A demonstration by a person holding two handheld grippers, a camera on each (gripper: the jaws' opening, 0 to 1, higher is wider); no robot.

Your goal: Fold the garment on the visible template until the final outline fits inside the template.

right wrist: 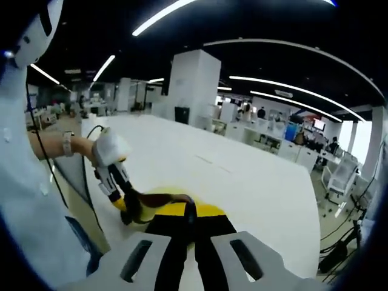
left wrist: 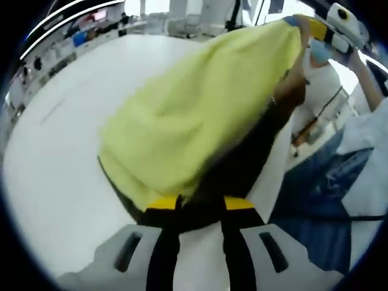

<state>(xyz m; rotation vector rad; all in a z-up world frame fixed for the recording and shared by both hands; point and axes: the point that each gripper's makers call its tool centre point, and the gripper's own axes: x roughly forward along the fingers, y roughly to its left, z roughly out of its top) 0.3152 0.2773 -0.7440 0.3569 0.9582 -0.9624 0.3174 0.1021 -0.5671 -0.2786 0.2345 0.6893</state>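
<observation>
Now: the folding looks only just begun, or in the middle; this is my guess.
Garment: one yellow garment (left wrist: 194, 115) with a dark inner side, lifted up above the white tabletop (left wrist: 54, 163). It hangs between the two claws like a little tent.
Left claw: the left claw (left wrist: 202, 203) is pinched tight on the low edge of the garment, close to the tabletop.
Right claw: the right claw (right wrist: 185, 212) is also pinched on the garment, holding a yellow and dark bit of cloth. In the left gripper view it sits at the top corner of the garment, high over the tabletop.
Template: I cannot see a template on the tabletop; maybe the garment hides it, the view is poor there.
Step in hand: lifting the garment to spread it or turn it over.
Next move: lower the garment flat onto the tabletop, keep both corners level, then fold one side over.
Count: one garment, two claws, one tabletop, one person beside the tabletop.
Watch out: the cloth may bunch up if one claw drops first.
</observation>
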